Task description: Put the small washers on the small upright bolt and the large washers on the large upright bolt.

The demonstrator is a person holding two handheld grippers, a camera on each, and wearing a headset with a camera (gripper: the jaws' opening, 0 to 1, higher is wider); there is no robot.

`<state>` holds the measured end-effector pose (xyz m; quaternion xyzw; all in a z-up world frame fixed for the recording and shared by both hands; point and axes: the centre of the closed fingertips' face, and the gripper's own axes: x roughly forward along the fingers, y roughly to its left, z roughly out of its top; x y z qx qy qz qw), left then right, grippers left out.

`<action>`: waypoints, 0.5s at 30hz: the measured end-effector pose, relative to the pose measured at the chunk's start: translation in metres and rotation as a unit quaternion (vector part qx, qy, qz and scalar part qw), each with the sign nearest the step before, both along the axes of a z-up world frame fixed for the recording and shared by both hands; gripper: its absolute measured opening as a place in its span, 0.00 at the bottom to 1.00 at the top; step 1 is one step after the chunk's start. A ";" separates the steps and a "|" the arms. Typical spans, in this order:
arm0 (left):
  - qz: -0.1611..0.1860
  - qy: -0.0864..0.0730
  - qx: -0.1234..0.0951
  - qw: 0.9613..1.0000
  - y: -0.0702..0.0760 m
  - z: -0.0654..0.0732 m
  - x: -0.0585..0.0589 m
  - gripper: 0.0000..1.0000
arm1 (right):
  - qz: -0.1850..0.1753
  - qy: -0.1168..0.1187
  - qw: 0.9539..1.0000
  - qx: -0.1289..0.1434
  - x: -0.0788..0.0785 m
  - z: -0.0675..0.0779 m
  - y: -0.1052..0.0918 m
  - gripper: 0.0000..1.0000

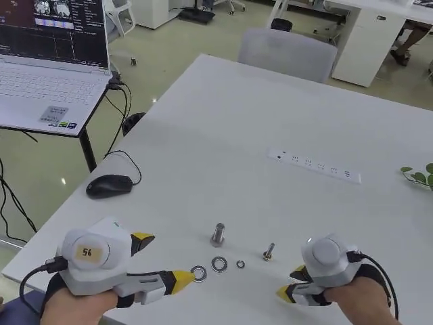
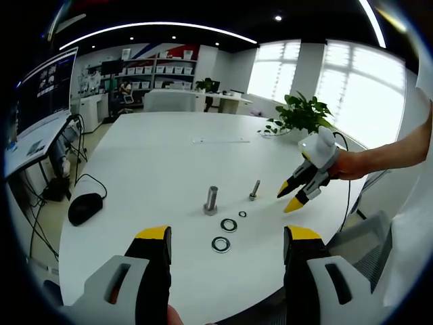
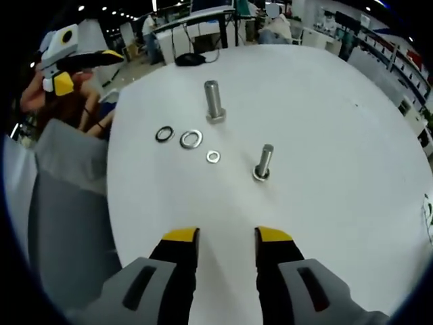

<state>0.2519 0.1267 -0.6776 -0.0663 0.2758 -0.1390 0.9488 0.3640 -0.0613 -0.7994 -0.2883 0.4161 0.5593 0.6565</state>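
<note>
The large upright bolt (image 1: 218,234) and the small upright bolt (image 1: 268,252) stand near the front of the white table (image 1: 223,135). In front of them lie two large washers (image 1: 199,273) (image 1: 219,264) and a small washer (image 1: 240,264). My left gripper (image 1: 162,259) is open wide just left of the washers, and they lie between its jaws' lines in the left gripper view (image 2: 220,244). My right gripper (image 1: 292,283) hovers open and empty right of the small bolt (image 3: 263,162), with the large bolt (image 3: 214,101) farther off.
A white power strip (image 1: 313,166) lies across the table's middle right. A black mouse (image 1: 108,185) sits at the left edge. A laptop (image 1: 47,74) stands on a side stand, a grey chair (image 1: 287,53) at the far side, plant leaves (image 1: 419,176) at right.
</note>
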 end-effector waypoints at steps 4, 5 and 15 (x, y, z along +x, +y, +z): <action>-0.002 -0.002 0.000 1.000 -0.002 0.001 0.002 0.67 | -0.011 0.013 1.000 0.017 -0.010 -0.001 0.008 0.35; -0.002 -0.002 -0.001 1.000 -0.003 0.001 0.002 0.67 | -0.015 0.016 1.000 0.020 -0.013 0.000 0.012 0.35; -0.010 0.000 -0.003 1.000 -0.009 -0.001 0.002 0.67 | -0.041 0.012 0.998 0.045 -0.016 0.000 0.044 0.32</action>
